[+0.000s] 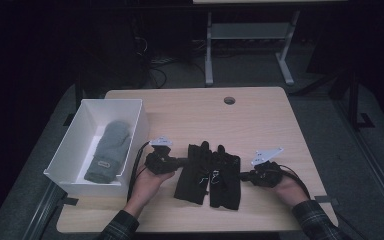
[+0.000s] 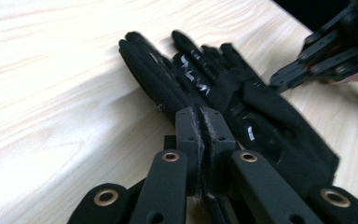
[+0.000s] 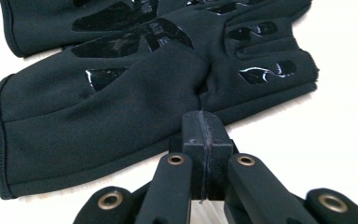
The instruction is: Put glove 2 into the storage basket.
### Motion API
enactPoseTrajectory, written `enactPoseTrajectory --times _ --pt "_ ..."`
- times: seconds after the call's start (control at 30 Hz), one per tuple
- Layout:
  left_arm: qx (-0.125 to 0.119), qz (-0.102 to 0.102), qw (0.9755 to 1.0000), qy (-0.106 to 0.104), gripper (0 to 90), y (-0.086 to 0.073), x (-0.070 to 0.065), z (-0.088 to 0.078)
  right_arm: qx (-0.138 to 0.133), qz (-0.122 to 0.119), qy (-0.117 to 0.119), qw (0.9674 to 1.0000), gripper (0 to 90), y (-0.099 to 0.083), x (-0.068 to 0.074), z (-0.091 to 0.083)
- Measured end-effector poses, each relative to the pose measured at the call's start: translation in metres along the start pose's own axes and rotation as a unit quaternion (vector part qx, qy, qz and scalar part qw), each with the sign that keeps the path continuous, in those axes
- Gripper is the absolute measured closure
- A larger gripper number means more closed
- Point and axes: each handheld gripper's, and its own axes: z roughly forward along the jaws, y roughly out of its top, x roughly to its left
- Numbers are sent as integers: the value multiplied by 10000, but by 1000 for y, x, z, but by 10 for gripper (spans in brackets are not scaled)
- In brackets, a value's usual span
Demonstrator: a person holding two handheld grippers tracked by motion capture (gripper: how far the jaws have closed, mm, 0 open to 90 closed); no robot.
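Near table edge: left gripper (image 1: pixel 180 162), jaws together at left side of black gloves (image 1: pixel 209 175), grip unclear; right gripper (image 1: pixel 244 175), jaws together at pair's right side; gloves side by side mid-table; far left, white box (image 1: pixel 75 145) holding grey mitten (image 1: pixel 109 151).

I've got two black fabric gloves (image 1: pixel 209 176) lying side by side on the light wooden table (image 1: pixel 260 120), toward its near edge. Left of them sits the white rectangular box (image 1: pixel 82 120), a grey knitted mitten (image 1: pixel 109 151) lying inside it.
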Motion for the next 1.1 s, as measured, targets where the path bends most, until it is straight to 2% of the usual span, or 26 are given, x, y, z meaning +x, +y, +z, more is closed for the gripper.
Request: enactPoseTrajectory --times 0.17,0.53,0.57,0.67,1.0,1.1 --pt "-141 -17 9997 -193 868 5 -3 -5 1 -43 94 9999 900 4 4 4" --pt "-266 55 9988 -403 870 17 -9 -5 -33 -140 240 9996 900 17 14 19" --pt "-264 52 9987 -431 871 18 -10 -5 -44 -203 222 9995 900 18 14 21" --pt "-261 106 9985 -467 871 20 -13 -2 -50 -134 258 9996 900 23 18 26" --pt "-110 176 9985 -509 873 21 -20 8 -108 -243 368 9990 900 38 26 43" --pt "-28 251 9984 -498 873 20 -21 10 -148 -190 419 9988 900 42 29 47"
